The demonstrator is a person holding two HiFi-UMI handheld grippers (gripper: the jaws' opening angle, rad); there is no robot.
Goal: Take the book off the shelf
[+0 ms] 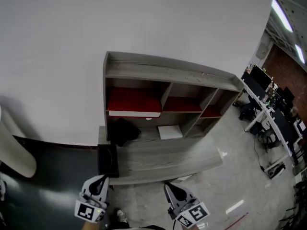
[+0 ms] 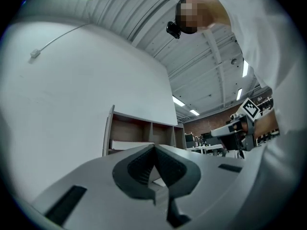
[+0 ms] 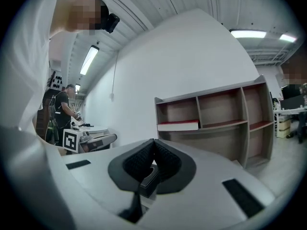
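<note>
Left gripper (image 1: 101, 180) and right gripper (image 1: 169, 188) nearest, both jaws clenched, nothing between; shelf (image 1: 144, 66) beyond, against the wall; book (image 1: 134, 102), red, flat in its upper left compartment, well apart from both jaws; black lump (image 1: 122, 131) and white sheet (image 1: 170, 132) on the level below.

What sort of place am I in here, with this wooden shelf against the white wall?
Probably an office or lab workspace: rows of desks with monitors, ceiling strip lights, and a brick back wall.
</note>
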